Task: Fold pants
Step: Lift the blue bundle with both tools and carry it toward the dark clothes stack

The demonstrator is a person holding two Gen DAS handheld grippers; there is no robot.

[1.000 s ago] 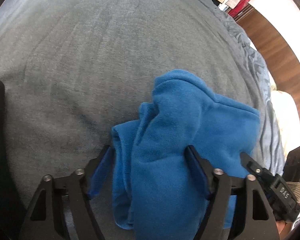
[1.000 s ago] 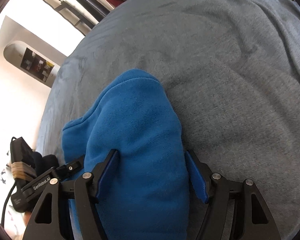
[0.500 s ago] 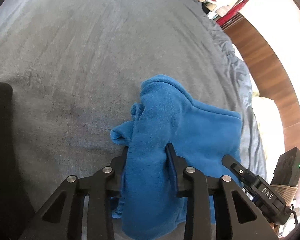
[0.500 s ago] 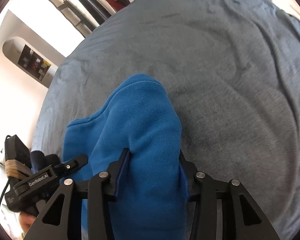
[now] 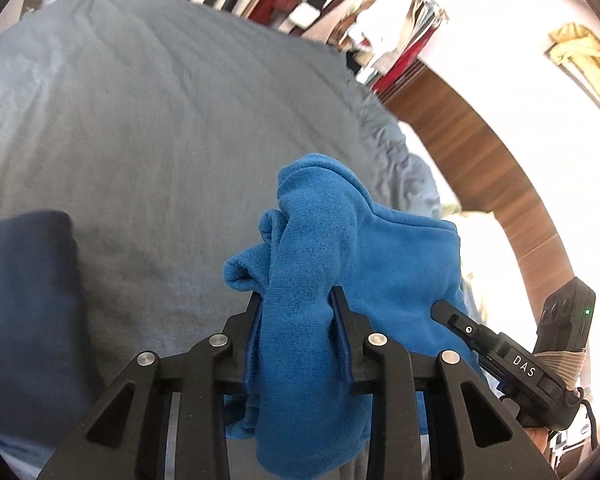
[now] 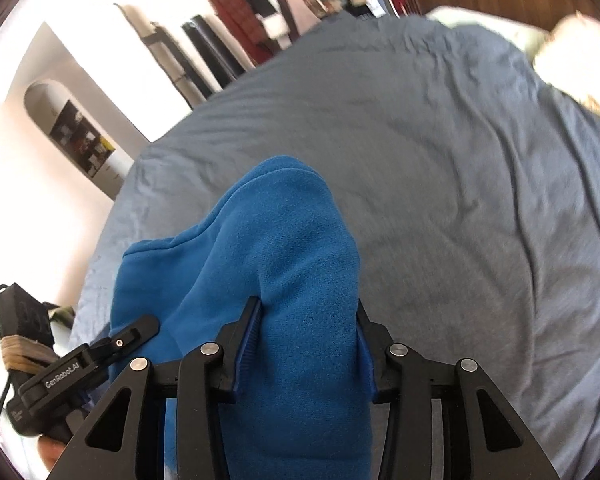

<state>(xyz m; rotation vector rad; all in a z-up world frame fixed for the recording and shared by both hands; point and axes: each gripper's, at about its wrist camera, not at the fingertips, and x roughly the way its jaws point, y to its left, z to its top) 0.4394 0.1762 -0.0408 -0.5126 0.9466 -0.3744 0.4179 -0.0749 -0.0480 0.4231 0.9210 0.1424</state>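
The blue fleece pants (image 5: 340, 264) hang bunched between both grippers above the grey-blue bed cover (image 5: 140, 128). My left gripper (image 5: 296, 300) is shut on one end of the pants, the cloth draping over and below its fingers. My right gripper (image 6: 308, 308) is shut on the other end of the pants (image 6: 284, 248). The right gripper's body shows at the right of the left wrist view (image 5: 512, 364); the left gripper's body shows at the lower left of the right wrist view (image 6: 80, 364). The pants look lifted off the bed.
A dark navy cloth (image 5: 24, 300) lies at the left on the bed. The bed cover (image 6: 460, 184) is wrinkled. A wooden headboard (image 5: 484, 160) curves at the right, pale pillows (image 6: 572, 52) at the far right. A rack of hanging clothes (image 6: 260, 8) stands beyond the bed.
Both grippers closed on the pants from open, then rose and tilted up, lifting the cloth; more of the room beyond the bed shows now.
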